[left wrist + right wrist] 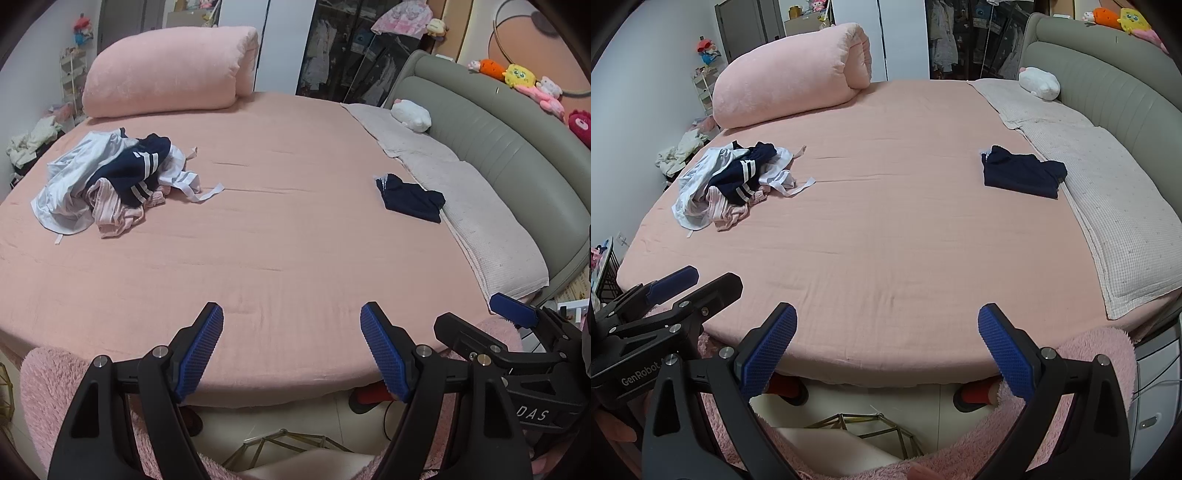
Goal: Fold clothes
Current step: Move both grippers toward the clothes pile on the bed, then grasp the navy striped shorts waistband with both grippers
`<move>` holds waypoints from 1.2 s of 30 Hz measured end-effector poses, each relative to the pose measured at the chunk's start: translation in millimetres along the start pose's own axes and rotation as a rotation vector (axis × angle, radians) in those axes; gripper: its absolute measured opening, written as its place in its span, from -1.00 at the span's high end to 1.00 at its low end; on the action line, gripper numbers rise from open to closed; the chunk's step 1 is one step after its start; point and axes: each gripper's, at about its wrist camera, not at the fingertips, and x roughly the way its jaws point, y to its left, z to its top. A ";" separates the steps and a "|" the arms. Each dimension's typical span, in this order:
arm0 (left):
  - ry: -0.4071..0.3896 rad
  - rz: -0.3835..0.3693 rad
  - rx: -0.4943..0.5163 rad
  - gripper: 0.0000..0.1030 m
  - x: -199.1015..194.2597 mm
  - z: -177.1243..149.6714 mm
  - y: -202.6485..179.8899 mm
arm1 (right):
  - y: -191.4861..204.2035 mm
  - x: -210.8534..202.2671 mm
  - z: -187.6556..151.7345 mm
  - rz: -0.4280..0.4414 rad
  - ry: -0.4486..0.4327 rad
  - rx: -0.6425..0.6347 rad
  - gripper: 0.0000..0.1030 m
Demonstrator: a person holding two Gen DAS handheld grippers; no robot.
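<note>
A heap of unfolded clothes, white, pink and navy with white stripes, lies on the far left of the pink bed. A folded navy garment rests on the right beside the pillows. My left gripper hangs open over the bed's near edge, holding nothing. My right gripper is open too and also holds nothing. In each wrist view the other gripper shows at the side, level with it, the right gripper and the left gripper.
A rolled pink duvet sits at the back left. Pale pillows and a white plush line the grey headboard. A fluffy pink rug, a gold wire frame and red slippers lie on the floor below.
</note>
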 end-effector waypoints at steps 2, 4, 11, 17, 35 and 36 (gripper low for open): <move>0.001 0.003 0.003 -0.53 1.5 0.9 2.4 | 0.2 -0.4 0.8 0.002 0.003 0.001 -0.95; 0.001 0.006 0.006 -0.53 3.0 1.9 4.8 | 0.4 -0.9 1.7 0.005 0.006 0.003 -0.95; 0.000 0.029 0.025 -0.53 6.7 1.1 4.8 | -0.6 2.4 0.8 0.007 0.002 0.000 -0.95; -0.002 0.006 0.023 -0.53 13.7 12.1 12.1 | 4.1 5.2 10.8 0.038 0.005 -0.014 -0.94; -0.055 0.214 -0.249 -0.53 86.5 95.0 205.7 | 158.7 135.3 128.5 0.230 0.005 -0.329 -0.73; -0.051 0.223 -0.276 -0.53 93.2 99.1 220.8 | 172.5 145.2 136.1 0.238 0.003 -0.339 -0.71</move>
